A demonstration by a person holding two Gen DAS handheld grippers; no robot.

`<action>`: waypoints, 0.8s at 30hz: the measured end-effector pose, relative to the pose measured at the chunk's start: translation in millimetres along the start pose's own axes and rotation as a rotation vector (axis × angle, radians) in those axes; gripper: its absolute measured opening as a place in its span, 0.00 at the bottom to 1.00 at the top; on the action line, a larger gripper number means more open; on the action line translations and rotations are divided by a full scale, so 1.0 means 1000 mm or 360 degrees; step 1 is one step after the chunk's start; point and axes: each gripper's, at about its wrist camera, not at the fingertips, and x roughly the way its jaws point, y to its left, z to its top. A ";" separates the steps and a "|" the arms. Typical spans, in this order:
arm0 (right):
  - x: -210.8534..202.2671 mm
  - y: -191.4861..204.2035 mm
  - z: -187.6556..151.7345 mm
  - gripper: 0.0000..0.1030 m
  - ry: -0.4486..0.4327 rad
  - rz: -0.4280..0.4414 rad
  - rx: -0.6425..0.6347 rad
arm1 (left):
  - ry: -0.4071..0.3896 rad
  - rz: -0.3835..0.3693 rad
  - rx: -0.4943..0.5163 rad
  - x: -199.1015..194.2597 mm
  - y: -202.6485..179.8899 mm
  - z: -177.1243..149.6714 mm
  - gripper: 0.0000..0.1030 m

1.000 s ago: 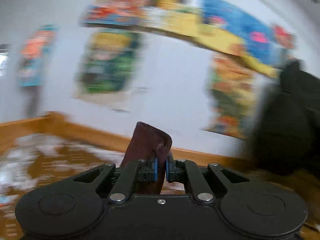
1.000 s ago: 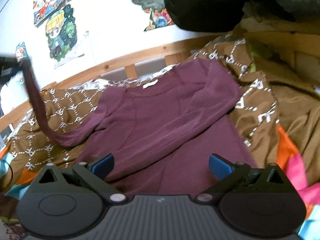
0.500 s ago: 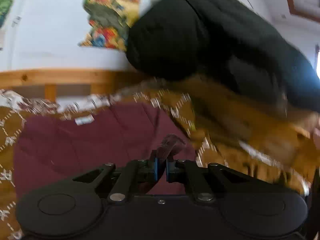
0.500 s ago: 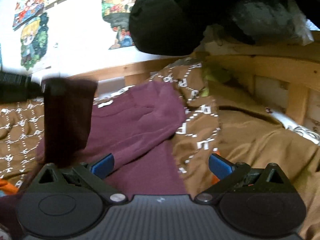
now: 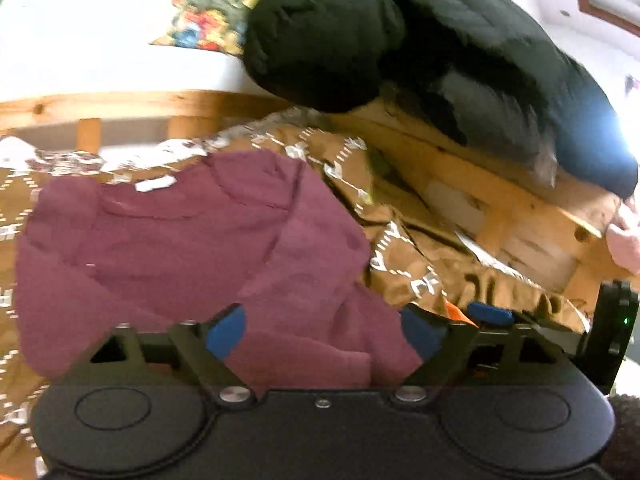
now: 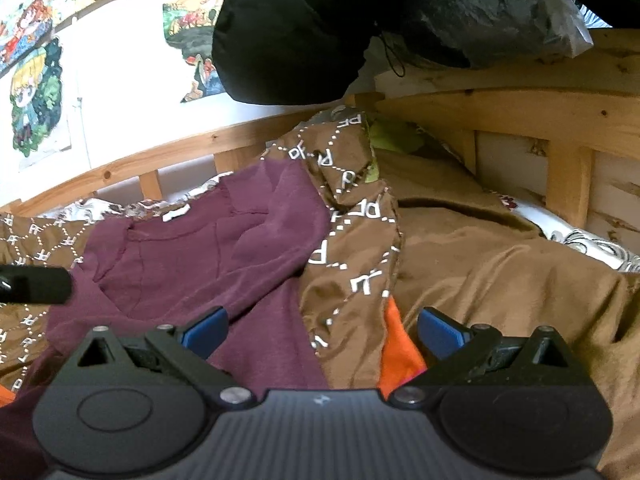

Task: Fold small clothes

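Observation:
A maroon long-sleeved top (image 5: 192,248) lies spread on a brown patterned bedspread (image 5: 404,256), its white neck label toward the far rail. My left gripper (image 5: 324,330) is open just above the top's near right part, with a folded-over sleeve lying between its blue pads. My right gripper (image 6: 320,328) is open and empty over the right edge of the top (image 6: 224,248), where it meets the bedspread (image 6: 480,272). The right gripper's blue pad shows in the left wrist view (image 5: 490,314). A black part of the left gripper shows at the left edge of the right wrist view (image 6: 32,284).
A wooden bed rail (image 6: 500,112) runs along the back and right. A black padded jacket (image 5: 400,40) hangs over it. Posters (image 6: 36,100) cover the white wall. An orange patch of fabric (image 6: 400,352) lies under the bedspread's edge.
My left gripper carried the sleeve from high on the left across over the top's body, then opened and let it go. My right gripper stayed open and shifted slightly right.

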 end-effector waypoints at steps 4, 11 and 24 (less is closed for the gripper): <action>0.000 0.005 -0.001 0.99 -0.0014 0.0187 0.0032 | -0.0063 0.0349 -0.0086 -0.024 0.037 -0.003 0.91; 0.014 0.027 -0.007 0.86 0.0065 0.0364 -0.0036 | 0.0051 0.0899 -0.0285 -0.027 0.131 -0.024 0.74; 0.030 0.039 -0.027 0.62 0.0233 0.0444 -0.0129 | 0.0201 0.0881 -0.0471 0.026 0.194 -0.010 0.04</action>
